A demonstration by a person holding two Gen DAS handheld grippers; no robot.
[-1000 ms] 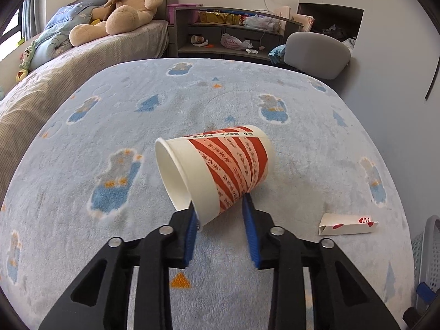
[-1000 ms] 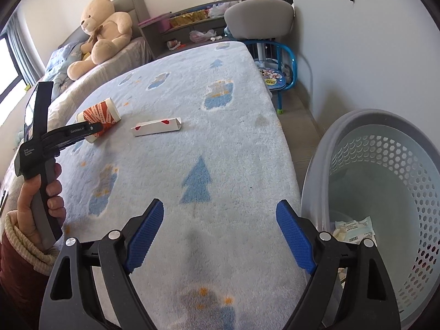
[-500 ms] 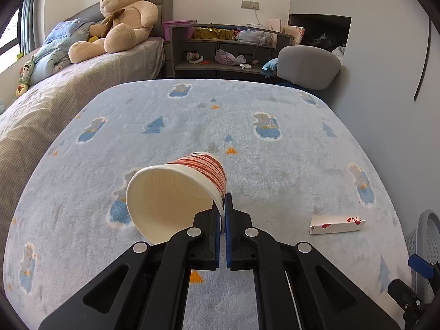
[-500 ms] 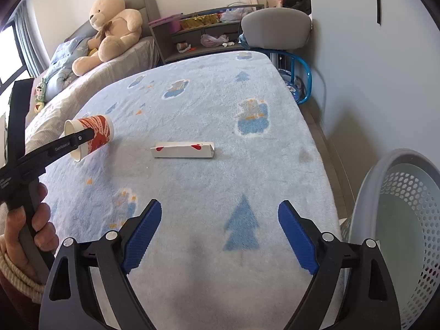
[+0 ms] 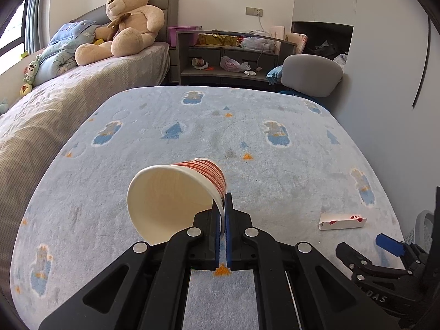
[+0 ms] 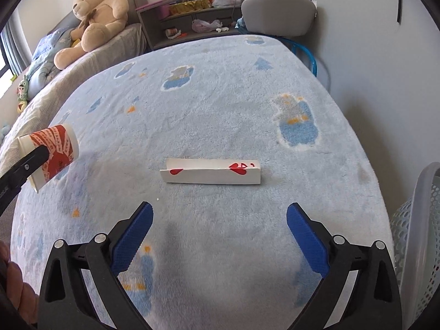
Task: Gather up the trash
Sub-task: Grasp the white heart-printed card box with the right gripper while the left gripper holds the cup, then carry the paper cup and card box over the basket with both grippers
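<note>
Two tools were in view over a bench covered by a pale blue fleece blanket point(image 6: 233, 104) printed with trees and small figures. Left tool point(image 5: 222, 206) had its blue pads pressed together on the rim wall of a paper cup point(image 5: 176, 192), red-striped outside and plain inside; the cup was tipped on its side with the mouth facing the camera, and in the right wrist view it hung clear of the blanket at the left edge point(image 6: 52, 154). Right tool point(image 6: 220, 220) had just been opening and stood spread wide, nothing between the pads, hovering above bare blanket. Just ahead of it lay a folded white paper box point(image 6: 211, 172) with red heart marks, flat on the blanket, lengthwise across the view, apart from both pads. Same box showed to the right of the cup in the left wrist view point(image 5: 342, 221), with the right tool near it. White perforated basket point(image 6: 420, 236) stood past the bench's right edge. Beyond the bench: a bed with a large teddy bear point(image 5: 123, 19), a grey shelf unit point(image 5: 228, 55) with clutter, a grey chair back point(image 5: 312, 75).
</note>
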